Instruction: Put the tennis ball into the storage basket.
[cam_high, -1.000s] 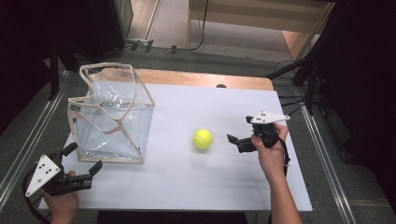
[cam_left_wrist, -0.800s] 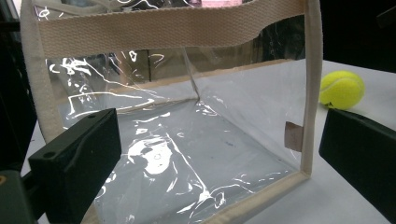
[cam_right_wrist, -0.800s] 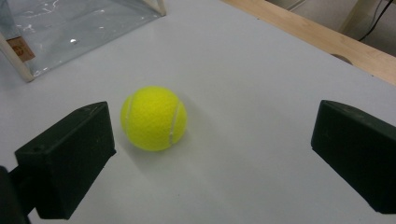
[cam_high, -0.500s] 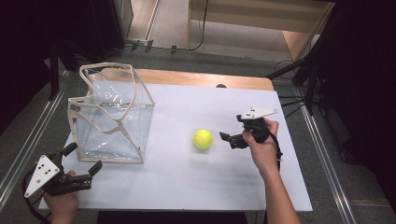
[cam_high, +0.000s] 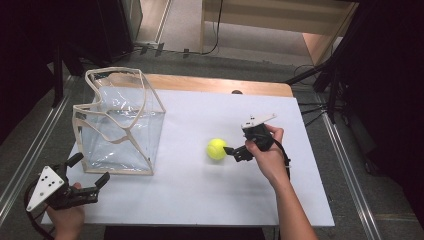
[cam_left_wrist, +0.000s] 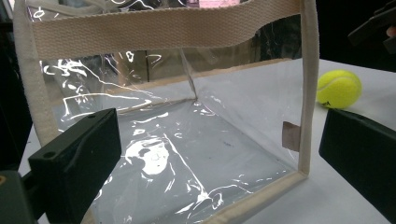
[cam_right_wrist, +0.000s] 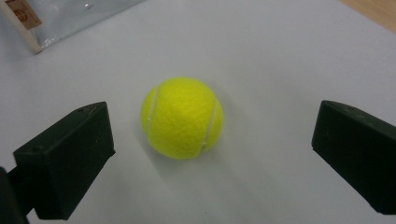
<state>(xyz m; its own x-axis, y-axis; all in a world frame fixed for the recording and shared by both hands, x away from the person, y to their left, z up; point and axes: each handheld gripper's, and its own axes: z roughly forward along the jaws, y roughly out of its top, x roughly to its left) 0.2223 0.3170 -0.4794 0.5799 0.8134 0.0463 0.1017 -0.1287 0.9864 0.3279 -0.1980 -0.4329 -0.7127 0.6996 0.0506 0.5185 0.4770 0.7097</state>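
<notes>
A yellow tennis ball lies on the white table, right of centre. My right gripper stands open just to the ball's right, its jaws pointing at it; in the right gripper view the ball sits between and just beyond the two black jaws, touching neither. A clear plastic bag with beige webbing trim stands upright and open at the table's left. My left gripper is open at the front left corner, facing the bag, with nothing between its jaws.
The table's wooden back edge runs behind the bag. Metal rails flank the table on the left, and cables and dark stands crowd the right rear. The ball is seen past the bag's corner in the left gripper view.
My right gripper has moved left and slightly toward the front, closing in on the ball. The ball, bag and left gripper have stayed put.
</notes>
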